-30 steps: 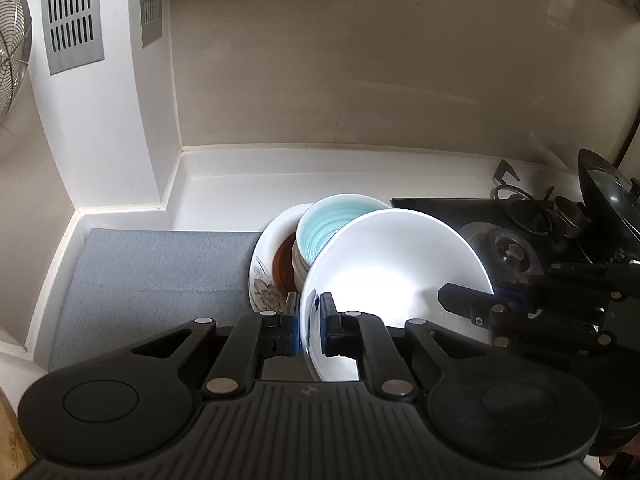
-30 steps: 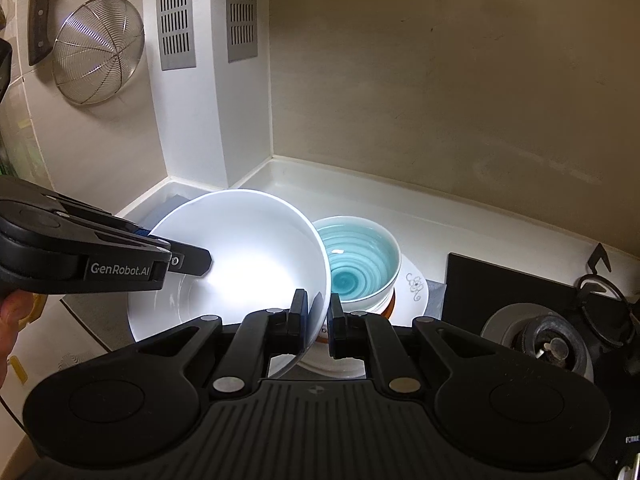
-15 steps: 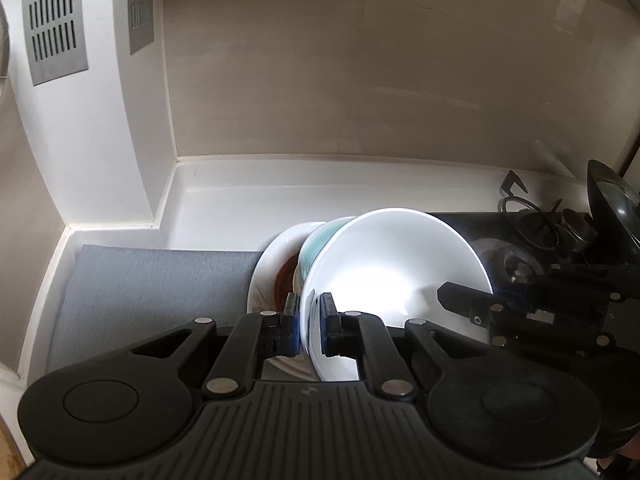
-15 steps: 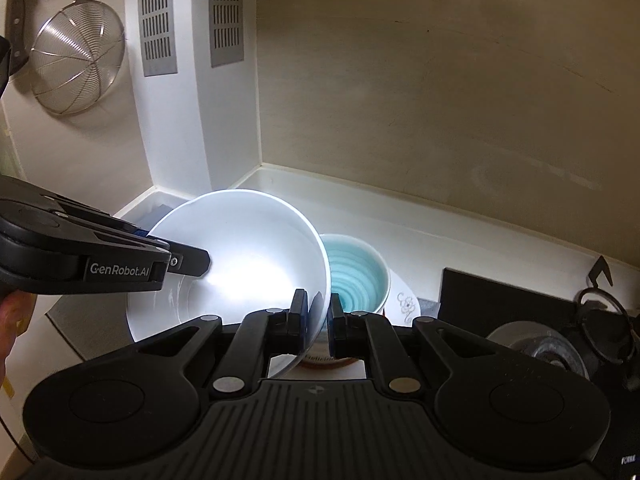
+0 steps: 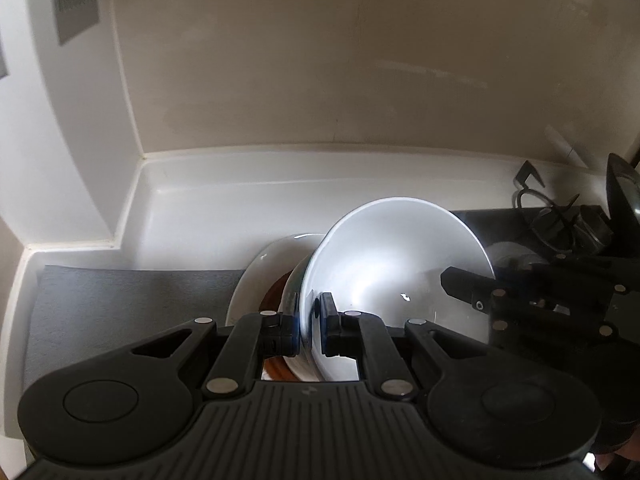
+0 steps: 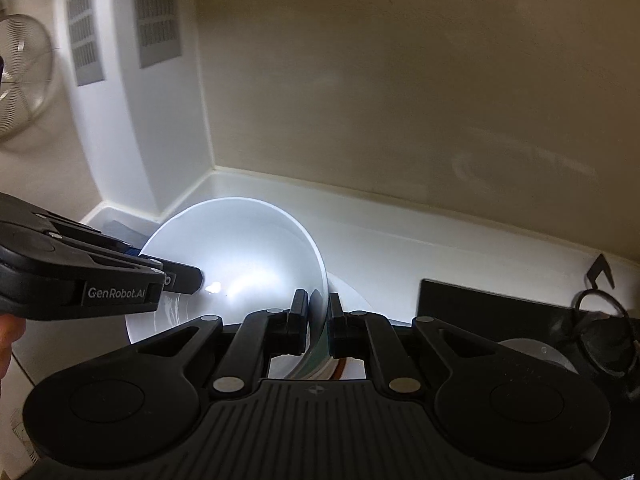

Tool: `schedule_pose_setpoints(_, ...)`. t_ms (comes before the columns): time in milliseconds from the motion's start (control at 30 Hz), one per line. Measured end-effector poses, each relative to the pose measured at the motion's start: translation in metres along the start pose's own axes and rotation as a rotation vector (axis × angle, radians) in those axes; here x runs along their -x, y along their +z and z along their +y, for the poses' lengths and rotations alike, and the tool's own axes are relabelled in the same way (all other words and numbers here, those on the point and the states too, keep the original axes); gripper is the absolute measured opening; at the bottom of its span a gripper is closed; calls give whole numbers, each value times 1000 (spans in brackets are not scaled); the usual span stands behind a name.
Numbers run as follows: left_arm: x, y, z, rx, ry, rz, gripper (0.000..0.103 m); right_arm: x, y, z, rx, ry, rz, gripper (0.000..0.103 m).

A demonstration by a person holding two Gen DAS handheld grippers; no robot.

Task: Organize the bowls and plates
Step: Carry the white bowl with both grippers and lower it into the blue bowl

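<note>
Both tongs, left tongs (image 5: 308,330) and right tongs (image 6: 318,326), clamp the white bowl's (image 5: 396,264) rim over stacked dishes (image 5: 260,276).

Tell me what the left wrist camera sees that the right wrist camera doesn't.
Only the left wrist view shows the grey mat and the plate beneath the stack. Only the right wrist view shows the wire strainer on the wall and two vent grilles. Both show the big white bowl, with the left gripper and right gripper each shut on its rim, and the stove burner.
</note>
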State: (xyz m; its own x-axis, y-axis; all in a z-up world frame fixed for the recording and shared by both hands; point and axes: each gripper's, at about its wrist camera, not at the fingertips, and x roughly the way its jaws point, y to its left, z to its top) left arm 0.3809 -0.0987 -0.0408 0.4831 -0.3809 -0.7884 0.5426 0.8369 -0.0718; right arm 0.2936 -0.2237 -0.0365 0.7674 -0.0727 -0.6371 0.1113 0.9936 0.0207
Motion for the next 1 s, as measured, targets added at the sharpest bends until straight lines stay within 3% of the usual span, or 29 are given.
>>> schedule_pose_setpoints(600,-40,1,3,7,29,73,10,-45,-4,-7,-15,14,73,11)
schedule_pose_setpoints(1000,-40,-2,-1,-36,50,61,11,-47,-8,-3,43,-18,50,12)
